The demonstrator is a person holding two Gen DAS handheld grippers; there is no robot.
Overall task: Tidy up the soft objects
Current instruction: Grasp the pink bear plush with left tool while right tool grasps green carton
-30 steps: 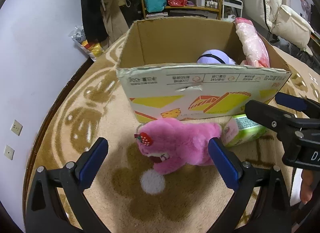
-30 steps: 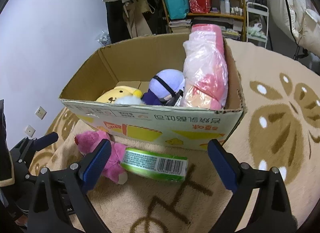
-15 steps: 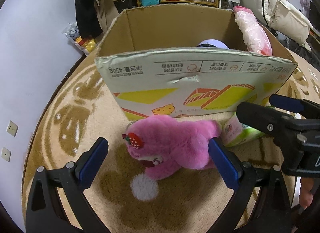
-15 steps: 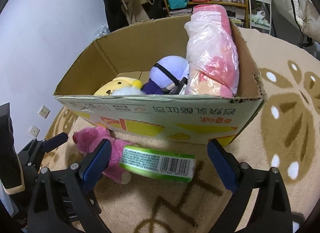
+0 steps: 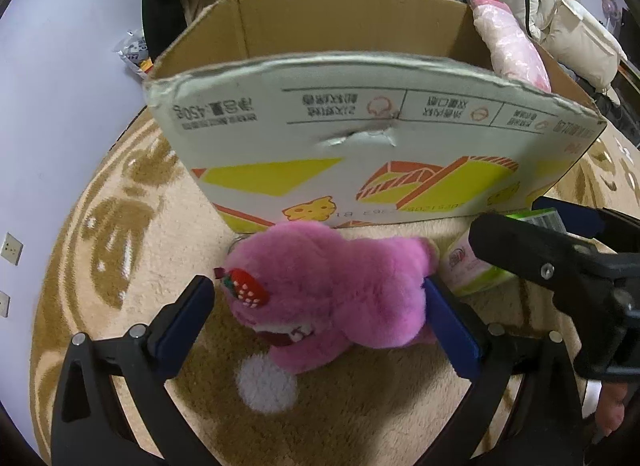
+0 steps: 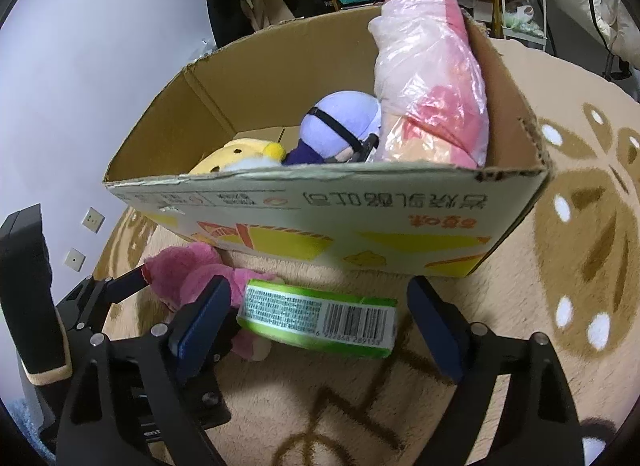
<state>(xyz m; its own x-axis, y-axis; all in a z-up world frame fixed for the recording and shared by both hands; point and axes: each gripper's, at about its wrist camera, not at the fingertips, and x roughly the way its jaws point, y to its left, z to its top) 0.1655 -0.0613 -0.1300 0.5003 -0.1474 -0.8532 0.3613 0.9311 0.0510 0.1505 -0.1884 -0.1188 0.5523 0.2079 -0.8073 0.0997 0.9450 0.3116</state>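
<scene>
- Left tool (image 5: 320, 318): black plastic arms, blue pads on the fingers (image 5: 186, 316), silver screws.
- Right tool (image 6: 318, 312): same black frame, blue pads, silver screws.
- Dark sleeve (image 6: 30, 290), cream cuff edge.

Ahead of you the cardboard box (image 5: 360, 137) wall stands tall and close, blocking any straight path forward. Its left half is open above the yellow plush (image 6: 236, 155); the right is filled by the bagged pink bundle (image 6: 432, 77). The pink plush (image 5: 332, 290) and green pack (image 6: 320, 316) touch, leaving your two grippers crowded together. Bare rug (image 6: 580, 266) lies free to the right.
</scene>
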